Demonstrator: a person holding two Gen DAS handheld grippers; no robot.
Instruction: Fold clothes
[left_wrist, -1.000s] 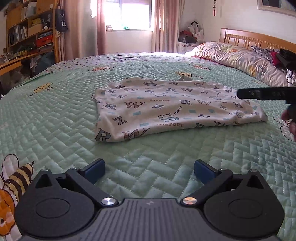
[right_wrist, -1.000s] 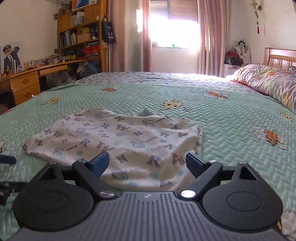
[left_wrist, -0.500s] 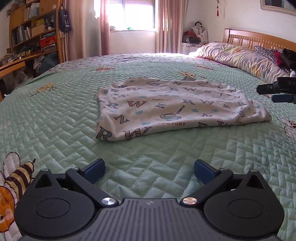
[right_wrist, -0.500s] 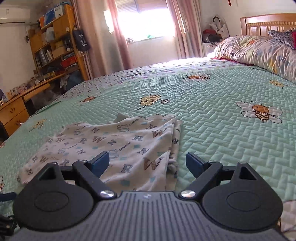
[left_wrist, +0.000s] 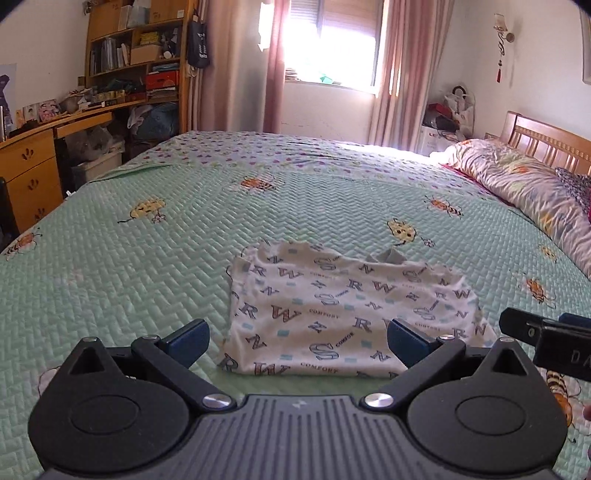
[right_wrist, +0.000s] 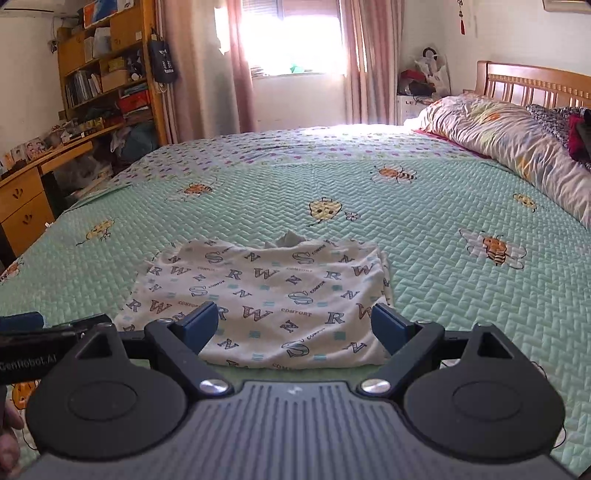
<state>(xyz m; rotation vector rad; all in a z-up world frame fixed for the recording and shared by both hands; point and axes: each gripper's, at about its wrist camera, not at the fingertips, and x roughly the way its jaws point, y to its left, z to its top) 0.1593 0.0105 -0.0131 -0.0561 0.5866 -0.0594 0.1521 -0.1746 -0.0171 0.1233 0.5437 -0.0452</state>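
Sunlit green quilt carries the lettered garment, lying as a flat rectangle (maybe folded already, maybe mid-fold). Left gripper and right gripper hover wide apart, empty; any further fold wants matched corners.

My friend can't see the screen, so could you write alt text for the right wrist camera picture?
A folded white garment printed with letters lies flat on a green quilted bedspread with bee pictures. The open right gripper hovers at its near edge, holding nothing. The left gripper shows at the left edge; a window glows behind.
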